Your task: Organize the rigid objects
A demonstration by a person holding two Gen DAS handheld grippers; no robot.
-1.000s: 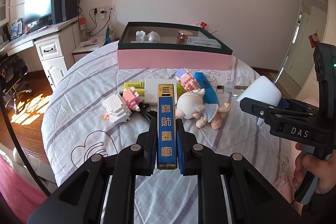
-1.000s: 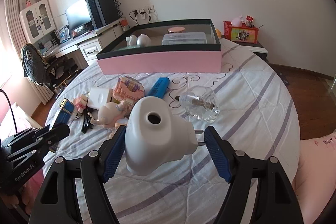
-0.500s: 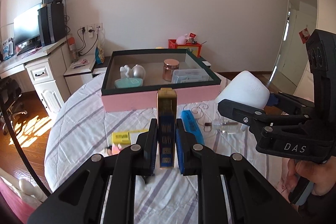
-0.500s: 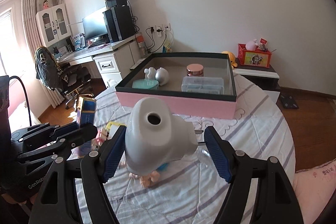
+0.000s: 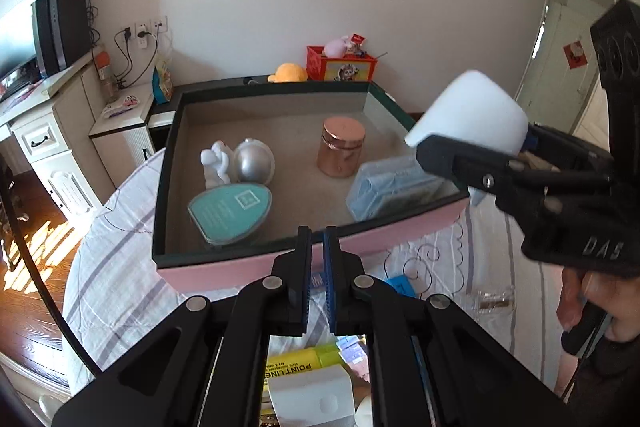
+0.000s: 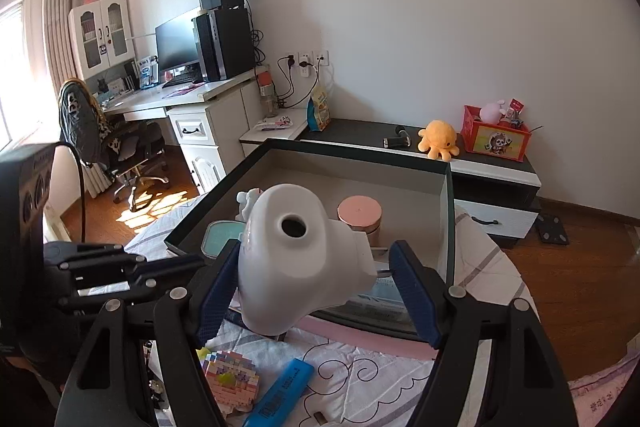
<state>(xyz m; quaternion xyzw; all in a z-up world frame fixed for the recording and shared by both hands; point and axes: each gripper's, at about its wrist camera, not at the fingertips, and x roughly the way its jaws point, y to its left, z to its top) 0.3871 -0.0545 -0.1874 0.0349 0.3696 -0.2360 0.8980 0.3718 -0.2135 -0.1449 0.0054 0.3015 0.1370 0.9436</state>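
My right gripper (image 6: 312, 255) is shut on a white plug-in device (image 6: 296, 259) with metal prongs. It holds the device in the air over the near right corner of the pink box (image 5: 240, 267) with a dark green rim. In the left wrist view the white device (image 5: 472, 111) hangs above the clear blue case (image 5: 392, 187). My left gripper (image 5: 317, 239) is shut just in front of the box's near wall, and nothing shows between its fingertips. In the box lie a teal oval case (image 5: 230, 213), a white figurine (image 5: 216, 163), a silver ball (image 5: 254, 165) and a copper jar (image 5: 342, 147).
On the striped bed cover (image 5: 120, 291) before the box lie a yellow highlighter (image 5: 296, 363), a white block (image 5: 312, 399), a blue highlighter (image 6: 280, 395), a pink brick toy (image 6: 232, 387) and a glass bottle (image 5: 488, 301). A low cabinet (image 6: 496, 163) and a desk (image 6: 192, 99) stand behind.
Both grippers have risen and come forward to the box, so its inside now shows. The blue-and-gold bar that stood between my left fingers is no longer seen there.
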